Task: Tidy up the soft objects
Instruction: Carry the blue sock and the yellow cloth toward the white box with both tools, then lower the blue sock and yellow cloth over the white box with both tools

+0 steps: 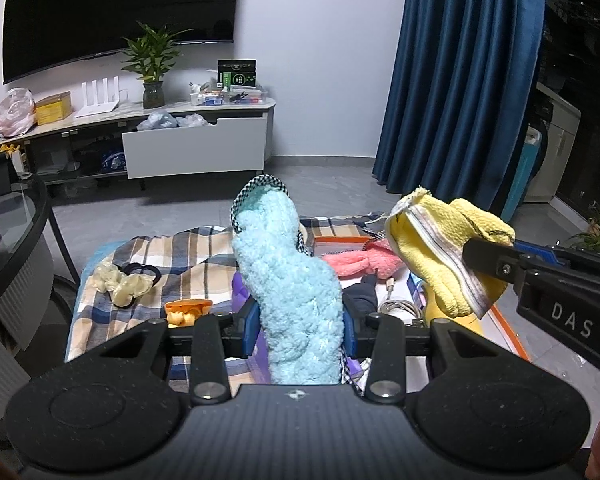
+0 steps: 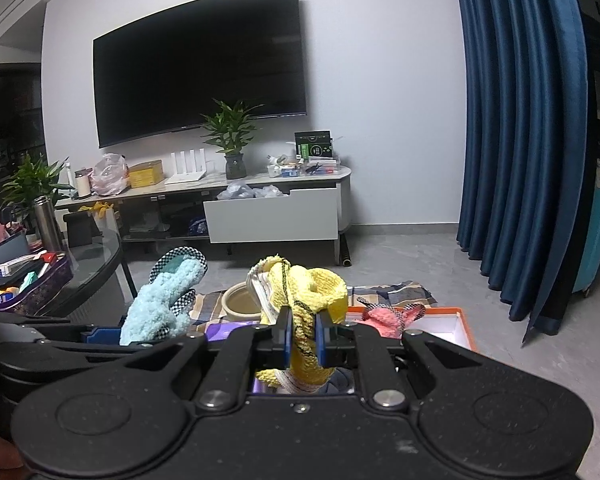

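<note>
Two soft things are in the air at once: the left gripper [image 1: 300, 336] is clamped on a fluffy pale-blue mitt [image 1: 290, 276] with a checked trim, and the right gripper [image 2: 302, 340] has its jaws pinched narrow on a yellow towelling cloth [image 2: 300, 300] with a striped edge. Both hang above a plaid blanket [image 1: 188, 256] spread on the floor, near an orange-rimmed box [image 1: 512, 336] where a pink plush piece [image 1: 360, 260] already lies. Each looks light and limp, likely to sag, fold and swing, not to slip; the pile should give the pads good purchase, so breakage is no worry, only a loose end trailing over a rim. The blue mitt is gripped low on its body and stands up past the jaws, which seems a fair hold; the yellow cloth is bunched, and a grip through the thick of the bunch, not the thin striped hem, would be safer. A cream scrunchie [image 1: 120, 280] and an orange toy [image 1: 188, 310] lie on the blanket. Hard to read: the box's interior is largely masked by the held items and the gripper bodies, a purple thing beneath the mitt cannot be identified, and the lower ends of both fabrics are cut off behind the jaws.
</note>
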Demonstrator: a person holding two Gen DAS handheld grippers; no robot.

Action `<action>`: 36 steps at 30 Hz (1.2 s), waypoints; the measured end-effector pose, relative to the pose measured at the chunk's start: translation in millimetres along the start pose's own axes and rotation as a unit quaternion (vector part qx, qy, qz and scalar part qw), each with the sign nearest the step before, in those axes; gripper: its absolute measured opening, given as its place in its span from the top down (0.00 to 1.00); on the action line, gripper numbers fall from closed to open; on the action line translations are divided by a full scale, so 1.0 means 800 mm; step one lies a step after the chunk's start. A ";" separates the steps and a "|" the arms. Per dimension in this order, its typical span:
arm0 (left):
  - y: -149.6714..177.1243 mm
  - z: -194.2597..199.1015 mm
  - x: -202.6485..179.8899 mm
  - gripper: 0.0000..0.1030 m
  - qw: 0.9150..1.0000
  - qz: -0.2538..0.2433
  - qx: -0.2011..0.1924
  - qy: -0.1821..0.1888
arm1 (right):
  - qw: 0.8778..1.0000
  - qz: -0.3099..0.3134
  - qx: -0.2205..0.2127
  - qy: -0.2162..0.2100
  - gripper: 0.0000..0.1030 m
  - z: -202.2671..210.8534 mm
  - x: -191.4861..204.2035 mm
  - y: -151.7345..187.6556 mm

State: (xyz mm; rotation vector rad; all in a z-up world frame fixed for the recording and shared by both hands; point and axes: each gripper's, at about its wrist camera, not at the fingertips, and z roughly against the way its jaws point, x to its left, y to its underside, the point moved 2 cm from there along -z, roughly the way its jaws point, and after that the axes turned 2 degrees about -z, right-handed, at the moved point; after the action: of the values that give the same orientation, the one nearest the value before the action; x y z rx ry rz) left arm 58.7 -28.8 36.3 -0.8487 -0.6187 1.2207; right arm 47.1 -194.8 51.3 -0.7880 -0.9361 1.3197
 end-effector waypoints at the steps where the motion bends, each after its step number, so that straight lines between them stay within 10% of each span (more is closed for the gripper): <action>1: 0.000 0.000 -0.002 0.61 1.000 -0.001 0.000 0.001 | 1.000 -0.001 0.000 0.001 0.87 0.000 -0.001 0.000; 36: 0.002 -0.029 -0.070 0.61 0.996 -0.050 0.010 0.075 | 0.995 -0.043 -0.004 0.088 0.86 0.029 -0.096 0.018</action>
State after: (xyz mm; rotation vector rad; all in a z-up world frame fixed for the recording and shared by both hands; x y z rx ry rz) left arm 62.7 -87.9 23.7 -0.8748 -0.5195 1.0608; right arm 19.0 -270.9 40.1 -0.8464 -0.8268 1.1529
